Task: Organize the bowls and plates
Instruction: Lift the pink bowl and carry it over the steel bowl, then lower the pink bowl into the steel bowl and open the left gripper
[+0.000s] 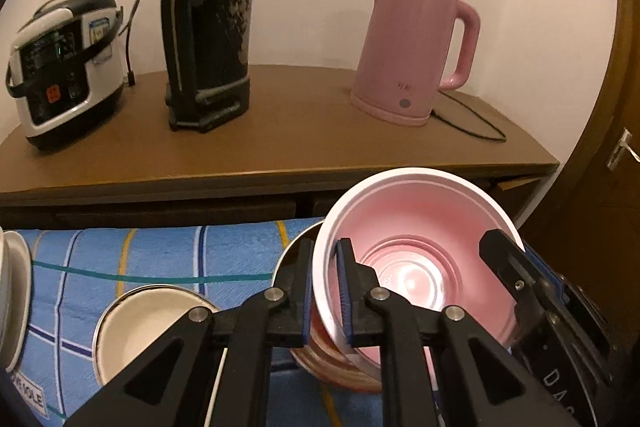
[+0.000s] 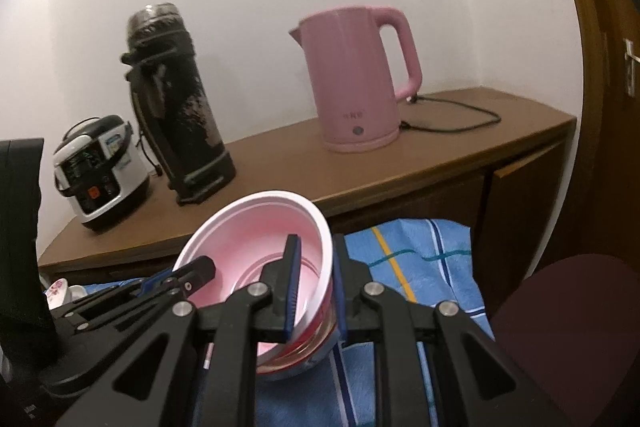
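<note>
White wall and a brown wooden sideboard (image 1: 280, 131) fill the upper half of both views; on it stand one rice cooker (image 1: 64, 67) at upper left, one tall dark thermos flask (image 1: 208, 19) and one pink electric kettle (image 1: 412, 47) with its cord trailing right. Below, a blue checked cloth (image 1: 160, 259) covers the work surface. The pink-lined disposable bowl (image 1: 416, 259) sits lower right in the left wrist view and lower centre in the right wrist view, tilted, its open mouth facing the cameras. The left gripper (image 1: 324, 291) is clenched on the bowl's left rim wall, one finger inside and one outside; the right gripper (image 2: 316, 287) pinches the opposite rim the same way. Judgement: the two-sided pinch keeps the thin, flexible wall from buckling, and the tilt suggests the bowl is being nested into the metal bowl (image 1: 296, 259) whose rim shows just behind it; whether they touch cannot be told. Count in the left wrist view: one pink bowl, one metal bowl, one white bowl (image 1: 148, 331) at lower left, one white plate edge (image 1: 16, 291) at far left. A floral dish (image 2: 56, 289) shows at mid left in the right wrist view.
</note>
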Tool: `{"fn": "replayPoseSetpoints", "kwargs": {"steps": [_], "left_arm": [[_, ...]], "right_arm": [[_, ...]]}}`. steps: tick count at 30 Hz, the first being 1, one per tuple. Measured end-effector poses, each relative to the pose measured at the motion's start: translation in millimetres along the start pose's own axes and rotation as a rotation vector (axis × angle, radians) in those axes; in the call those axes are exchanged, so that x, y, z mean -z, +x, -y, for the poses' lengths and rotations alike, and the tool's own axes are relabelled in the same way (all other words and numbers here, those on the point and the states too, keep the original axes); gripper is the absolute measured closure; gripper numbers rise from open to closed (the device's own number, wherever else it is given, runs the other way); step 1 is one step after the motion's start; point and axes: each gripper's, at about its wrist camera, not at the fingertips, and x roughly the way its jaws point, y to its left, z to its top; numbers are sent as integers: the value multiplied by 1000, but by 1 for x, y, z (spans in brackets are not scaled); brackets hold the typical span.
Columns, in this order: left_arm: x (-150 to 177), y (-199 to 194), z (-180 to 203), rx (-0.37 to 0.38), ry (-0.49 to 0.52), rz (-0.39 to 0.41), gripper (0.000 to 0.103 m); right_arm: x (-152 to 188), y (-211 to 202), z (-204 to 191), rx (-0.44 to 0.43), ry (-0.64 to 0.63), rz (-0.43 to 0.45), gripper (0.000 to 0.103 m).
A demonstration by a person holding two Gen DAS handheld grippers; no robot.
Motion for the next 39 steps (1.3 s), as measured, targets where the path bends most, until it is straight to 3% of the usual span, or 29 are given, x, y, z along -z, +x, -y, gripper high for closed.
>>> {"fn": "replayPoseSetpoints", "kwargs": {"steps": [7, 19, 21, 23, 28, 35, 38, 39], "left_arm": [[4, 16, 0, -39, 4, -23, 90], [6, 22, 0, -71, 10, -21, 90], [5, 19, 2, -76, 20, -5, 91], [4, 11, 5, -92, 44, 40, 90], [1, 6, 5, -103, 54, 73, 90], [4, -4, -5, -106, 19, 96, 89], [9, -16, -5, -120, 26, 134, 68], [12, -20, -5, -132, 29, 148, 53]], "right_arm": [[5, 22, 7, -12, 22, -42, 88], [10, 28, 4, 23, -17, -25, 84], [10, 28, 8, 22, -4, -23, 59], [10, 22, 14, 21, 27, 7, 41], [8, 10, 19, 35, 44, 70, 40], [8, 11, 26, 74, 64, 86, 39], [9, 11, 30, 79, 74, 89, 39], [9, 11, 30, 82, 75, 92, 38]]}}
